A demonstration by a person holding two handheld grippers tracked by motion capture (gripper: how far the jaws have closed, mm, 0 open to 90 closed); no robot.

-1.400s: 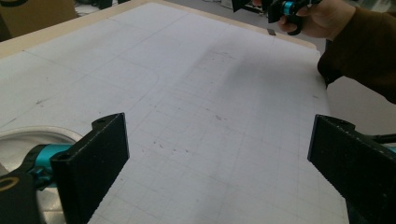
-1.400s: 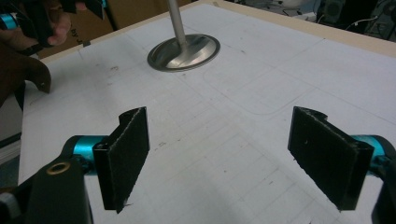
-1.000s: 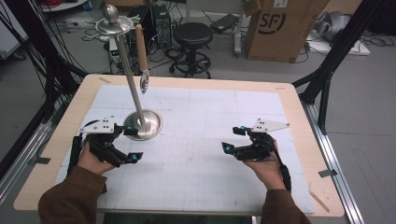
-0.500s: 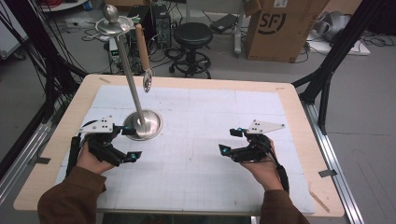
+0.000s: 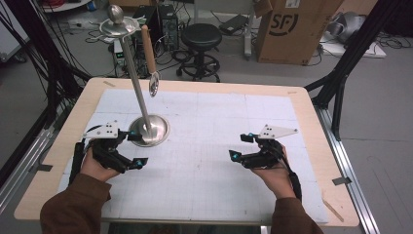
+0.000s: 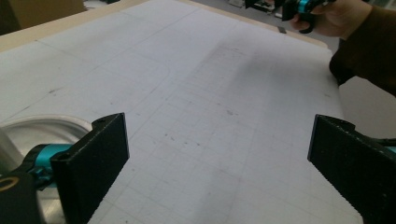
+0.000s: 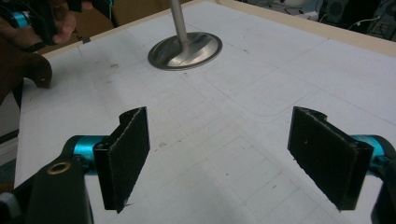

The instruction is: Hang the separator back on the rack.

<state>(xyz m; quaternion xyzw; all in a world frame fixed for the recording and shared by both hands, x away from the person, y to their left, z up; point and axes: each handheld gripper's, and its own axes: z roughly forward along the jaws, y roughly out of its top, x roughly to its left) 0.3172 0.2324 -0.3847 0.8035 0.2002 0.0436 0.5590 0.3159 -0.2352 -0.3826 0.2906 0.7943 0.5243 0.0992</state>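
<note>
The tabletop (image 5: 209, 122) lies bare across the frame's centre and right, giving open passage. At centre left a metal stand (image 5: 148, 129) rises, its hanging spoon (image 5: 153, 85) blocking there.

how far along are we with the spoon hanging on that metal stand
Done: the wooden-handled spoon already hangs from the top of the metal stand, clear of the table. In hand: nothing; the left gripper by the stand's base and the right gripper rest on the table with jaws wide apart and empty. Left: seemingly any work on the spoon; neither gripper reaches for it.
</note>
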